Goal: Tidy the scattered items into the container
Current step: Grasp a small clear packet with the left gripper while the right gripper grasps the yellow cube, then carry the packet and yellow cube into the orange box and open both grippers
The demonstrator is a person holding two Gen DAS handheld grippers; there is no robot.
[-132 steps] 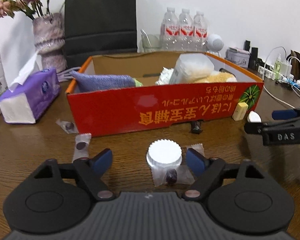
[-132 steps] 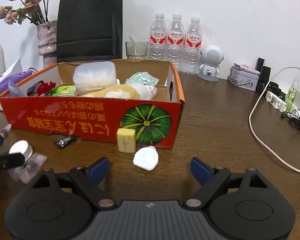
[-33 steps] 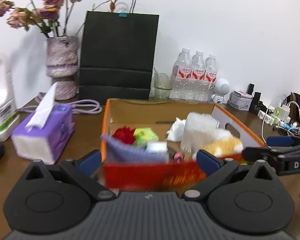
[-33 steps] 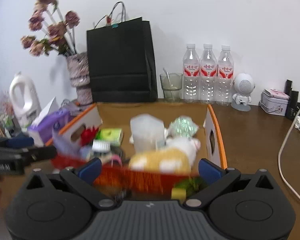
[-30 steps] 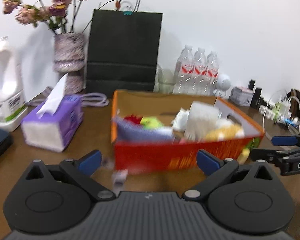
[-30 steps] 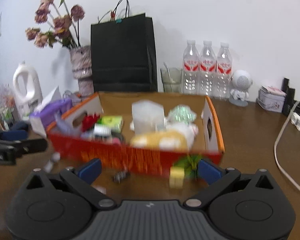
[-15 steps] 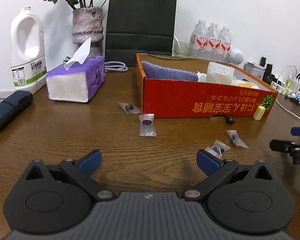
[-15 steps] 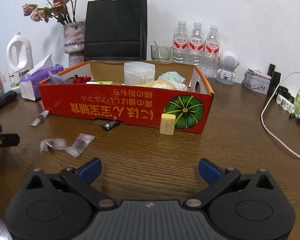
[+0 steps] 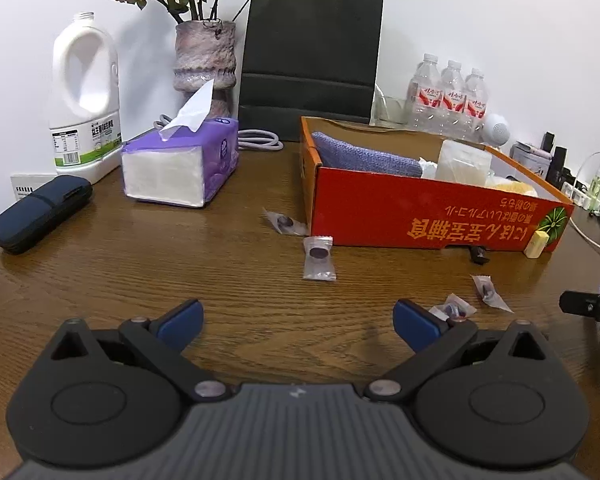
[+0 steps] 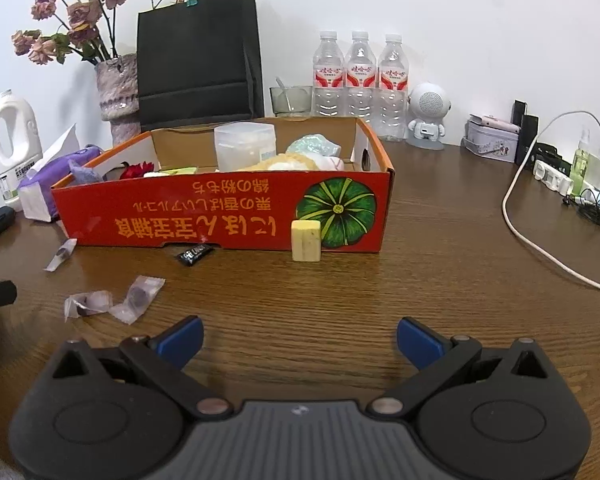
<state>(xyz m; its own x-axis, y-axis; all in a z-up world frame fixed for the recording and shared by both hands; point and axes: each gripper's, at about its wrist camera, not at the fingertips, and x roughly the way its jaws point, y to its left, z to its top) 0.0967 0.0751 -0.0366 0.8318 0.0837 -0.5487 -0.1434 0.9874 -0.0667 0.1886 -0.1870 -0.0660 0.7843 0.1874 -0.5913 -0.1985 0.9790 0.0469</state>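
Left wrist view: both my grippers, left (image 9: pixel 296 316) and right (image 10: pixel 298 338), are spread wide, holding nothing. Between pickups, I reckon; next I'd grab the candy packet (image 9: pixel 319 258) mid-frame for the red box (image 9: pixel 432 220).

the table (image 9: pixel 140 264) is glossy, grained wood; the box (image 10: pixel 228 216) looks like printed cardboard, the sweet wrappers (image 10: pixel 136 300) clear crinkly plastic, the gripper fingertips (image 10: pixel 180 340) smooth blue plastic, the bag (image 9: pixel 312 60) matt black paper.
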